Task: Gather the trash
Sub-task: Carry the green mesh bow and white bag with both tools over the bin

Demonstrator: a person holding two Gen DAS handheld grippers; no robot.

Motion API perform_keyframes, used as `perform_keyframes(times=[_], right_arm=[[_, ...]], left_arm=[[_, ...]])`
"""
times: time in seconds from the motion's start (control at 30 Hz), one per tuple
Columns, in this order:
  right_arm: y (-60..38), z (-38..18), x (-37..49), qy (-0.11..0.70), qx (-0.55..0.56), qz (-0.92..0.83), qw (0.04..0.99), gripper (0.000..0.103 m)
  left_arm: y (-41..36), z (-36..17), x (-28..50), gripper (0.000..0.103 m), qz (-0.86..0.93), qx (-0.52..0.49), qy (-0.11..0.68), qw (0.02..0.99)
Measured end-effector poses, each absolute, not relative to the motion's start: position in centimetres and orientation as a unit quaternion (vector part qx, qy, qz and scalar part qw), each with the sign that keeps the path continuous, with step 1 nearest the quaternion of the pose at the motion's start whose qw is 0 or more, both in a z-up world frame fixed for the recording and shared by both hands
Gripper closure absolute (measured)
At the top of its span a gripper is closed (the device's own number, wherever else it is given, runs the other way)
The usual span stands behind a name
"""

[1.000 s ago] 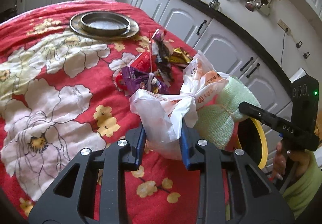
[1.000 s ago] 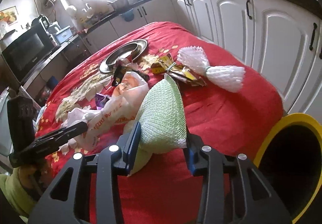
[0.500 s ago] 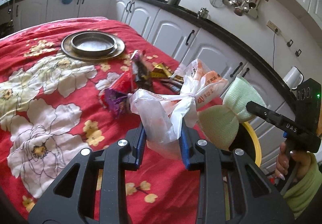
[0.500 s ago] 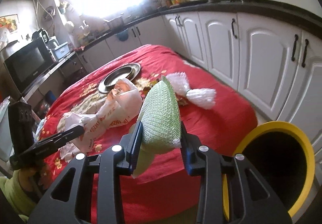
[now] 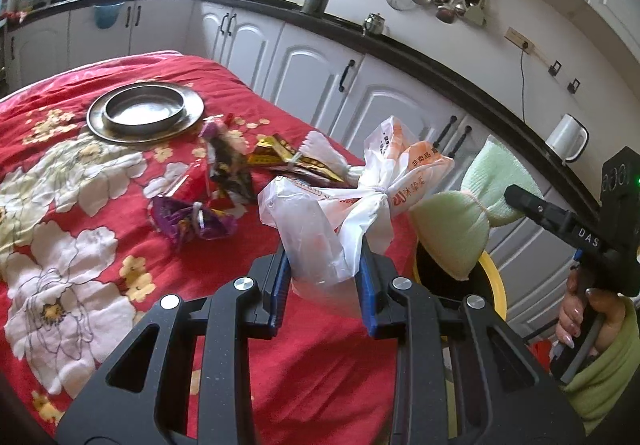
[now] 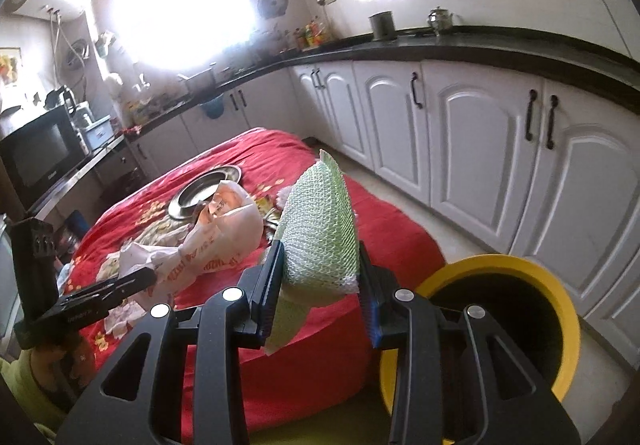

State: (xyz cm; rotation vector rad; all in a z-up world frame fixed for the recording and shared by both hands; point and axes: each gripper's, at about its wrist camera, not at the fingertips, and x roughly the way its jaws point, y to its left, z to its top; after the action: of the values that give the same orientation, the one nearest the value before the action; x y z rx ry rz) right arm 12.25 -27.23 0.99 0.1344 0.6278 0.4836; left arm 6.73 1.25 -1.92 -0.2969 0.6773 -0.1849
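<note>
Step in hand, binning: your right gripper [image 6: 320,285] clamps the green foam net [image 6: 320,237] beside the yellow bin [image 6: 560,357] off the table's corner, left gripper [image 5: 322,285] clamps the plastic bag [image 5: 340,213]; next, centre over the opening and release.

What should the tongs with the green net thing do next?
Probably shift the right tongs a bit further right, until they are over the yellow bin, then open. They are shut on the green foam net, which hangs beside the bin's rim, not yet over the opening.
</note>
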Motion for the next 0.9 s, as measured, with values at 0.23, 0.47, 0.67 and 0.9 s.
perform_keyframes(times=[0.23, 0.47, 0.67, 0.9], right_arm=[[-29.7, 1.7, 11.4, 0.289, 0.077, 0.209, 0.931, 0.070], [-32.8, 2.0, 11.1, 0.272, 0.084, 0.170, 0.943, 0.070], [-34.9, 1.5, 11.0, 0.270, 0.092, 0.146, 0.947, 0.070], [-37.1, 0.8, 11.0, 0.267, 0.099, 0.111, 0.952, 0.070]], left_arm=[[-0.7, -1.6, 7.0, 0.081, -0.104, -0.127, 0.331, 0.929], [-3.1, -1.4, 7.5, 0.081, -0.120, -0.101, 0.332, 0.930], [-5.4, -1.5, 8.3, 0.081, -0.137, -0.073, 0.335, 0.929], [-8.4, -2.2, 9.1, 0.081, -0.161, -0.047, 0.349, 0.922]])
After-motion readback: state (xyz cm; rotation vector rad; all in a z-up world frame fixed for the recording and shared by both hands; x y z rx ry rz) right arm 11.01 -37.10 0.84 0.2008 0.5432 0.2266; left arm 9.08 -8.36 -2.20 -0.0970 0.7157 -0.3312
